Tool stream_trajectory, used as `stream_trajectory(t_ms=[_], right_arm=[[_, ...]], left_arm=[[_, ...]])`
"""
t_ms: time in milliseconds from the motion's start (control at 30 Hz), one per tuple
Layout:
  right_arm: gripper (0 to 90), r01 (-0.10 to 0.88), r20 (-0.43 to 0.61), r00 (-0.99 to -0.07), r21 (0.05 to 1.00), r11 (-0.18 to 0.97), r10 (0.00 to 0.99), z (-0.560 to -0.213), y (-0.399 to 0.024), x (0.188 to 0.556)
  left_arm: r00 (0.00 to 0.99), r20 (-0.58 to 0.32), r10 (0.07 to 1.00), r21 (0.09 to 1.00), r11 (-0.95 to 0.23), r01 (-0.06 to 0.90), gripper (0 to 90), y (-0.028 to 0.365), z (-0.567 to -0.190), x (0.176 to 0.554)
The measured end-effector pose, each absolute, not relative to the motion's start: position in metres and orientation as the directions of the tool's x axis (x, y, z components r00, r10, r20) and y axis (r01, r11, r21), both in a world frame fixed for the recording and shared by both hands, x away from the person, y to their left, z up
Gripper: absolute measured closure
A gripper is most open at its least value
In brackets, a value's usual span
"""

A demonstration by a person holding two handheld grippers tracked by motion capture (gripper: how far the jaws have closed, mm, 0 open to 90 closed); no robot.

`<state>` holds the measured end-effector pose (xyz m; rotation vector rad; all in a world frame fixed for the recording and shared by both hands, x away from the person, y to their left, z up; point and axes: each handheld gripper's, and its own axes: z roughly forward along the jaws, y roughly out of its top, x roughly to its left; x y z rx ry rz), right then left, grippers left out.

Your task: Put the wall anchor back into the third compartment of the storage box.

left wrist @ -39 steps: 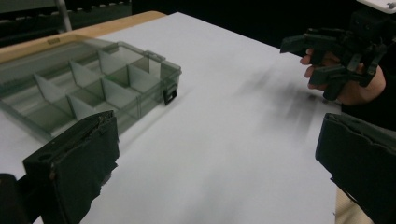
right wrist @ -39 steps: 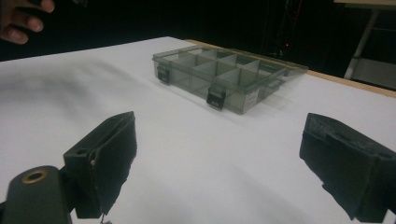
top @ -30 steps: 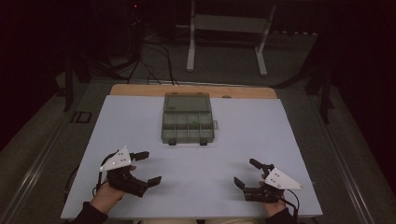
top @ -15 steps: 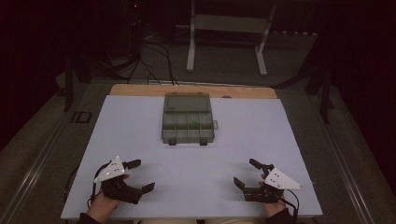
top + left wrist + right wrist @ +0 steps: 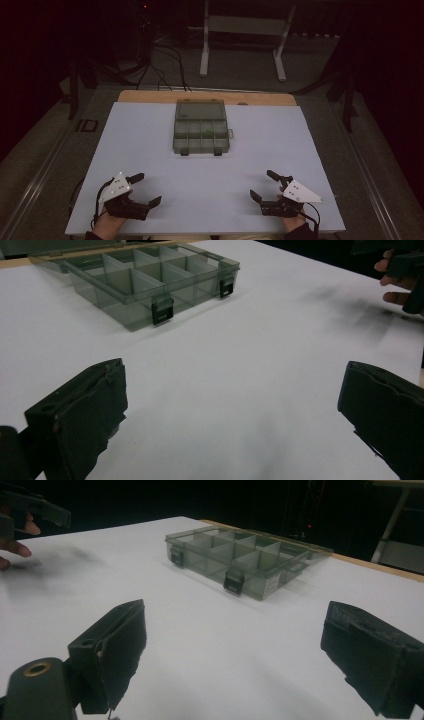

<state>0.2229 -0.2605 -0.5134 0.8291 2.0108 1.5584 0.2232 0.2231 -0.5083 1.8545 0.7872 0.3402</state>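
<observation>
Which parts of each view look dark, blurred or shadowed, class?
High view: the white table is lit and the room behind is near black. Left gripper view: the right gripper at the top corner is smeared. Right gripper view: soft blurry shadows lie beside the organiser box.

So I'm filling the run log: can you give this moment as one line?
left claw: open, low over table, empty | right claw: open, empty | organizer box: lid open, far centre, untouched | small green item: in one compartment

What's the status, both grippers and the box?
Left gripper and right gripper open, empty, near table edge. Compartment box mid-table, lid open. Nothing in the way.
</observation>
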Motion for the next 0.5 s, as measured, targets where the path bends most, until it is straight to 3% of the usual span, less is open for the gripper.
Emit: stream_trajectory(t_ms=[500], right_arm=[[11.1,0.181,-0.004,-0.711,0.965,0.188,0.703,-0.5148,-0.2601,0.2244]], left_arm=[[0.738,-0.133,0.662,0.896,-0.237,0.375,0.0,0.2259,-0.5135,0.2232]])
